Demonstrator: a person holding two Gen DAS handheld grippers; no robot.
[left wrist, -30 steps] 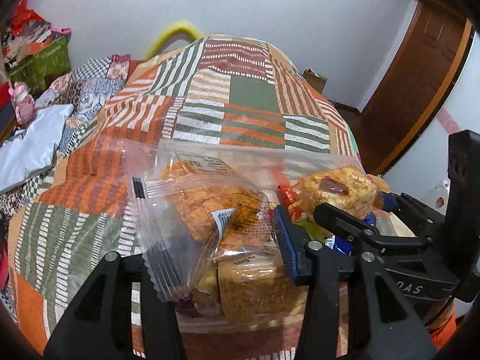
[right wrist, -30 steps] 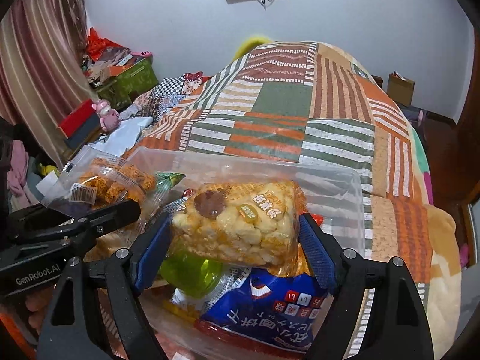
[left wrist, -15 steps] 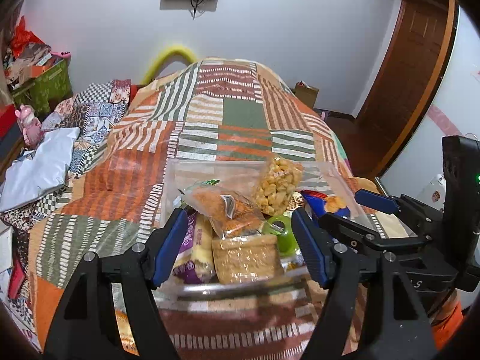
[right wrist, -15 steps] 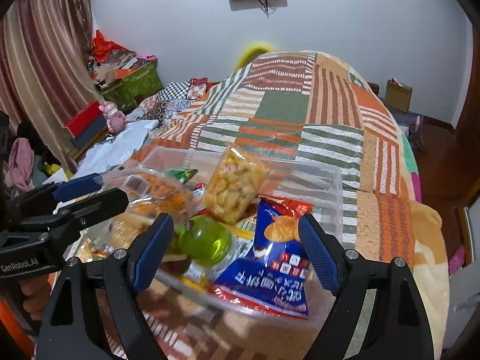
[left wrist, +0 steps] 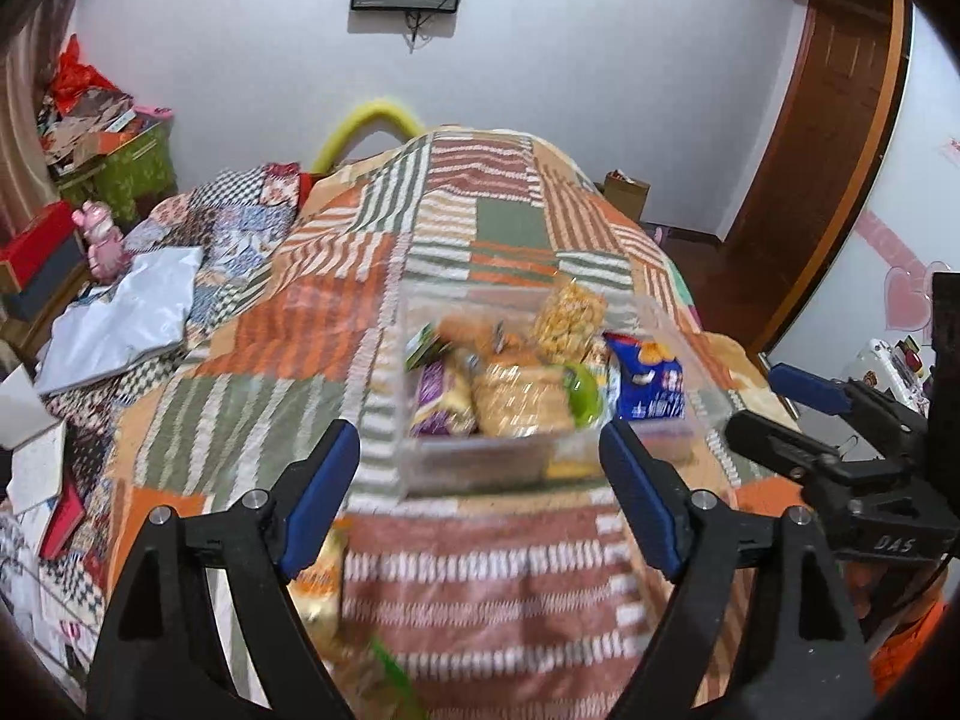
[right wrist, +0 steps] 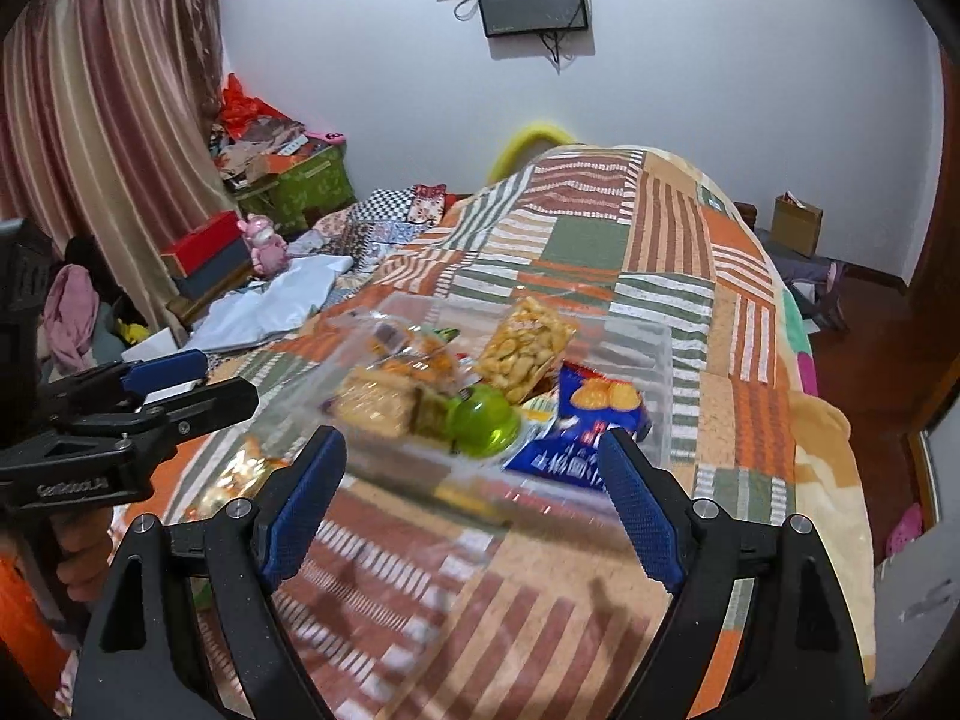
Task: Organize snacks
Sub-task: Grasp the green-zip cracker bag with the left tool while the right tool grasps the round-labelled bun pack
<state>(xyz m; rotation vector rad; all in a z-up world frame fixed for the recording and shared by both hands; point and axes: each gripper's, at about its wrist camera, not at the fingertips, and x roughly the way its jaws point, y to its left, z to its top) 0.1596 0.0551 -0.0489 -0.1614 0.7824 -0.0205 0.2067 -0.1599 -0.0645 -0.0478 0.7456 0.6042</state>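
A clear plastic bin [left wrist: 401, 360] [right wrist: 660, 360] sits on the patchwork bedspread, filled with snacks. Inside lie a puffed-snack bag [left wrist: 570, 318] [right wrist: 528, 348], a blue cracker bag [left wrist: 648, 378] [right wrist: 600, 414], a green jelly cup [left wrist: 582, 399] [right wrist: 483, 426] and a purple pack [left wrist: 441, 402]. My left gripper [left wrist: 480, 450] hangs above and short of the bin's near wall, its jaws opening with nothing between them. My right gripper [right wrist: 471, 450] is open and empty, just as far back, and shows at the right of the left wrist view [left wrist: 804, 414].
A loose orange-gold packet [left wrist: 318, 576] [right wrist: 252, 474] lies on the bedspread [left wrist: 516, 234] near my left fingers. Left of the bed are a white bag [left wrist: 126, 312], a pink toy [left wrist: 105, 240] and stacked boxes. A wooden door [left wrist: 840, 120] stands at the right.
Both grippers drew back and up from the bin. The left let go of a clear bag of orange snacks and the right let go of the puffed-snack bag; both now lie inside.
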